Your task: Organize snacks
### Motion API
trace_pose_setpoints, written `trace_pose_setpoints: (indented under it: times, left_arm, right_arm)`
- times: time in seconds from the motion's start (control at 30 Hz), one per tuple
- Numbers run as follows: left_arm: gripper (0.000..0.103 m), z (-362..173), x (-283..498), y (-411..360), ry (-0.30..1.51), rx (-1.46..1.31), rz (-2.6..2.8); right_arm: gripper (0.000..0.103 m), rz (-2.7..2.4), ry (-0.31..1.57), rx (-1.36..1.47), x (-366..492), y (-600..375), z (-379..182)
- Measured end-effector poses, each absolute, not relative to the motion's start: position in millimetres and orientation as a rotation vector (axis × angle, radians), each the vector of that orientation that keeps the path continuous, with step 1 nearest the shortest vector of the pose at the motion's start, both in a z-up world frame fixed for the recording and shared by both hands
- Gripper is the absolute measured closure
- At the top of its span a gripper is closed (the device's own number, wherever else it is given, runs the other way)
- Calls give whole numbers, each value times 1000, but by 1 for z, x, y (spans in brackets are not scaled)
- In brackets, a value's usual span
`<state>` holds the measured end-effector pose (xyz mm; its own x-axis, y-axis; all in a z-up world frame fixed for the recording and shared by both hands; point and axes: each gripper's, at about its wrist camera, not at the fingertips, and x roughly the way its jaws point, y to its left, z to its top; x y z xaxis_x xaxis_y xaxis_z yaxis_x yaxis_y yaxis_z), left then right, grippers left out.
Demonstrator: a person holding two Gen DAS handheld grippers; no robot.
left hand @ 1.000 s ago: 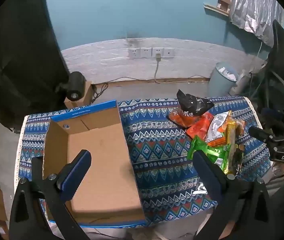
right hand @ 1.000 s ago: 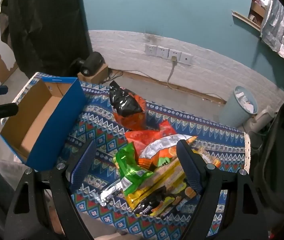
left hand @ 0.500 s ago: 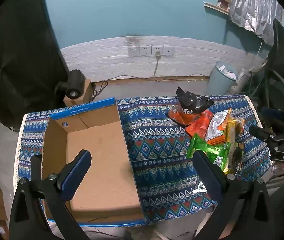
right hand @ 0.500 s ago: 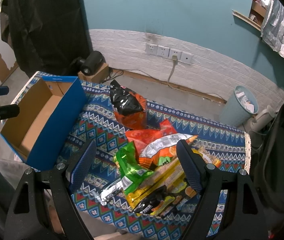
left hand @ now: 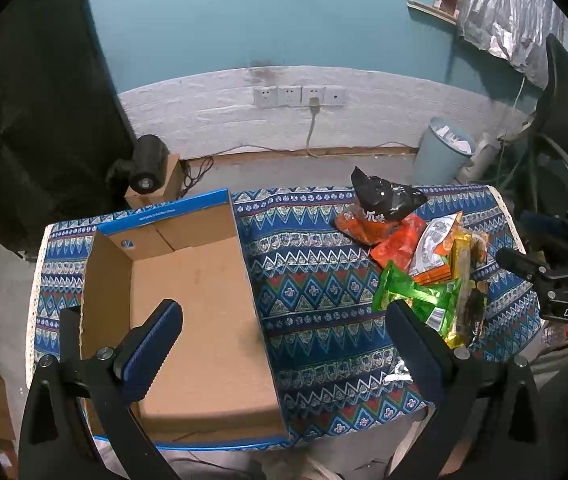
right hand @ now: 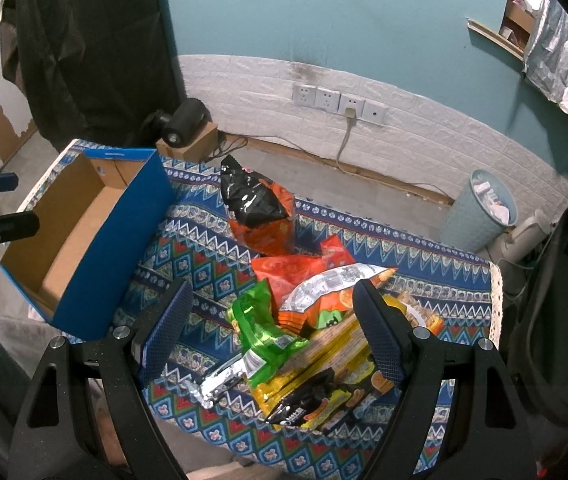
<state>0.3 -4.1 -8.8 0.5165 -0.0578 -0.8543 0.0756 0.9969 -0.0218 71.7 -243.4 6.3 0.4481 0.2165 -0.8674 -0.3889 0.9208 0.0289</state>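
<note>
An empty cardboard box [left hand: 200, 292] with blue outer walls [right hand: 120, 240] lies on the left of a table covered by a blue patterned cloth [left hand: 316, 292]. On the right is a pile of snack packets: a black and orange bag [right hand: 258, 208], a red-orange packet [right hand: 296, 270], a green packet [right hand: 264, 332], a silver and orange packet [right hand: 332, 292] and yellow packets [right hand: 324, 368]. My left gripper [left hand: 284, 340] hangs open above the box's near right corner, holding nothing. My right gripper [right hand: 272, 332] is open above the pile, holding nothing.
A pale bin [left hand: 444, 156] stands on the floor behind the table's right end. A black roll on a small carton [left hand: 148, 164] sits behind the box. A dark chair [left hand: 564, 112] is at far right. Wall sockets [left hand: 298, 96] with a cable are behind.
Both views have shifted only slightly; the left gripper has drifted a little, so the box and the snacks sit marginally lower. Both grippers stay open and nothing was grasped.
</note>
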Motion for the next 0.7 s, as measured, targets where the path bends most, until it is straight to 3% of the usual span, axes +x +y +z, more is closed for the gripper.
trace_pose_setpoints:
  times: [0.7]
  left_arm:
    - [1,-8,0,-9,1032,19,-89]
  right_arm:
    - [22,380,1054,-187,72,-242,5]
